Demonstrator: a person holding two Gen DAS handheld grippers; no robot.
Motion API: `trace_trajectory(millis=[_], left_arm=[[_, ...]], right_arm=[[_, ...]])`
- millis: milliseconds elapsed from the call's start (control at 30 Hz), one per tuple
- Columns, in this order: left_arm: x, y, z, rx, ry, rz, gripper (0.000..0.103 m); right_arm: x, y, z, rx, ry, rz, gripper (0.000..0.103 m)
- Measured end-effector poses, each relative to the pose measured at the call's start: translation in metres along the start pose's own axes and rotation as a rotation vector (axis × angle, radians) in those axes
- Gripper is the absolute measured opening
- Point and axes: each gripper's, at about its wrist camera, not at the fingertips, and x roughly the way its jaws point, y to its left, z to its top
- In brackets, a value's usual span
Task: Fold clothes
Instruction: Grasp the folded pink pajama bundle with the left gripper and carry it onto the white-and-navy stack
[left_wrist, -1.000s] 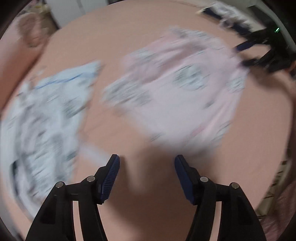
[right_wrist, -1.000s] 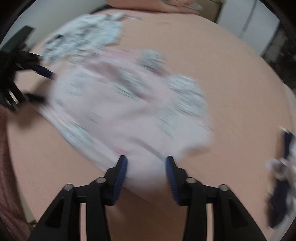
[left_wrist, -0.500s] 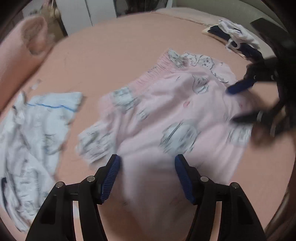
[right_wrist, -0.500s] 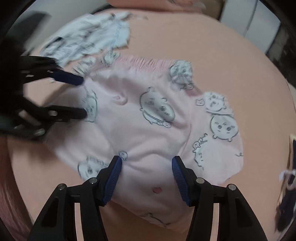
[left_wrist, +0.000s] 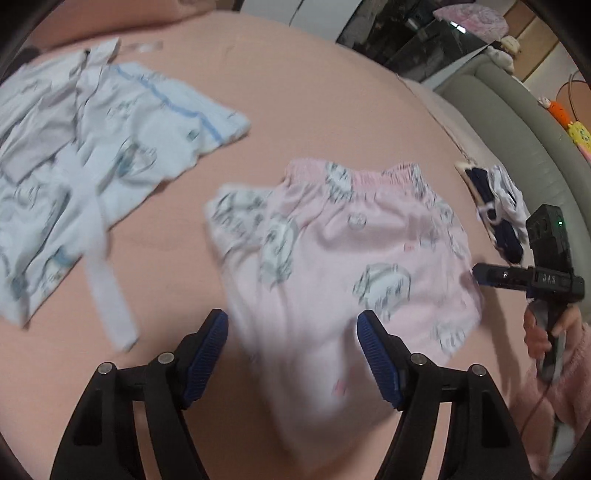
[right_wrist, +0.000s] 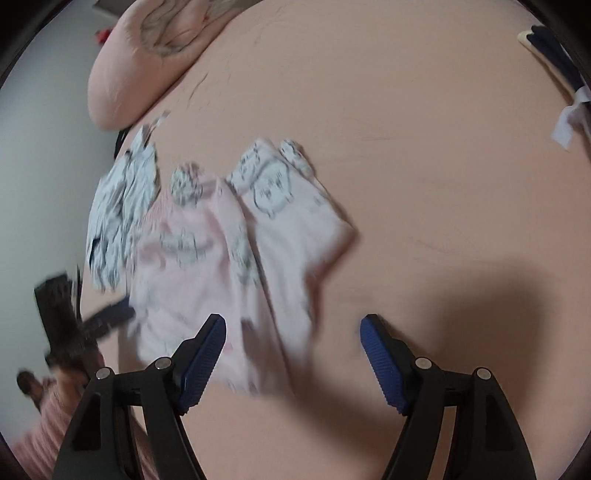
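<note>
Jaws on both the left gripper (left_wrist: 291, 354) and the right gripper (right_wrist: 291, 354) are opening, gripping nothing, over the broad peach-sheeted bed (left_wrist: 332, 122). On it, the soft pink cartoon-print shorts (left_wrist: 343, 266) lie rumpled, gathered waistband at the far edge. To my eye they want flattening first, then each near corner pinched cleanly before folding.

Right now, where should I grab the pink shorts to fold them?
Take the pink shorts by the gathered waistband, one hand-held gripper at each end, coming in from the sides. They lie flat on the sheet, and that band is the straightest, firmest edge.
</note>
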Motion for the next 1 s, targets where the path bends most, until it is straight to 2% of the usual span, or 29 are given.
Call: trace_trajectory(millis=[67, 100, 133, 167, 200, 233, 267, 367, 500, 667, 733, 800, 900, 1000], left_arm=[[0.008, -0.009, 0.006, -0.028, -0.036, 0.014, 0.073], [0.011, -0.012, 0.01, -0.044, -0.049, 0.019, 0.073], [0.01, -0.017, 0.012, -0.048, -0.05, 0.015, 0.068], [0.008, -0.021, 0.014, -0.052, -0.051, 0.011, 0.039], [0.01, -0.023, 0.017, -0.064, -0.044, 0.03, 0.014], [0.01, -0.023, 0.019, -0.079, -0.038, 0.025, 0.013], [0.009, -0.023, 0.02, -0.088, -0.039, 0.002, 0.012], [-0.009, -0.033, 0.023, -0.044, -0.071, -0.011, 0.011], [-0.042, -0.055, 0.019, 0.041, -0.123, 0.002, 0.011], [-0.076, -0.089, 0.018, 0.108, -0.167, -0.036, 0.01], [-0.099, -0.088, 0.009, 0.129, -0.17, -0.063, 0.01], [-0.106, -0.107, 0.009, 0.155, -0.16, -0.102, 0.01], [-0.096, -0.142, 0.018, 0.18, -0.132, -0.229, 0.01], [-0.075, -0.199, 0.035, 0.251, -0.093, -0.305, 0.01]], right_arm=[[0.01, 0.011, 0.006, -0.024, -0.033, -0.007, 0.074], [0.014, 0.015, 0.007, -0.028, -0.041, 0.0, 0.063], [0.016, 0.018, 0.006, -0.031, -0.039, 0.002, 0.049], [0.018, 0.021, 0.005, -0.037, -0.035, -0.005, 0.044], [0.027, 0.033, 0.006, -0.053, -0.04, -0.021, 0.038], [0.036, 0.042, 0.006, -0.075, -0.044, -0.03, 0.018], [0.039, 0.052, 0.007, -0.092, -0.043, -0.028, 0.009], [0.044, 0.094, 0.007, -0.153, -0.055, -0.023, 0.01], [0.019, 0.131, 0.004, -0.253, -0.132, -0.037, 0.009], [-0.016, 0.148, -0.007, -0.259, -0.187, 0.028, 0.009], [-0.032, 0.146, -0.015, -0.246, -0.21, 0.064, 0.009], [-0.049, 0.139, -0.024, -0.21, -0.233, 0.089, 0.009], [-0.085, 0.11, -0.041, -0.145, -0.263, 0.1, 0.009], [-0.124, 0.067, -0.051, -0.076, -0.285, 0.067, 0.009]])
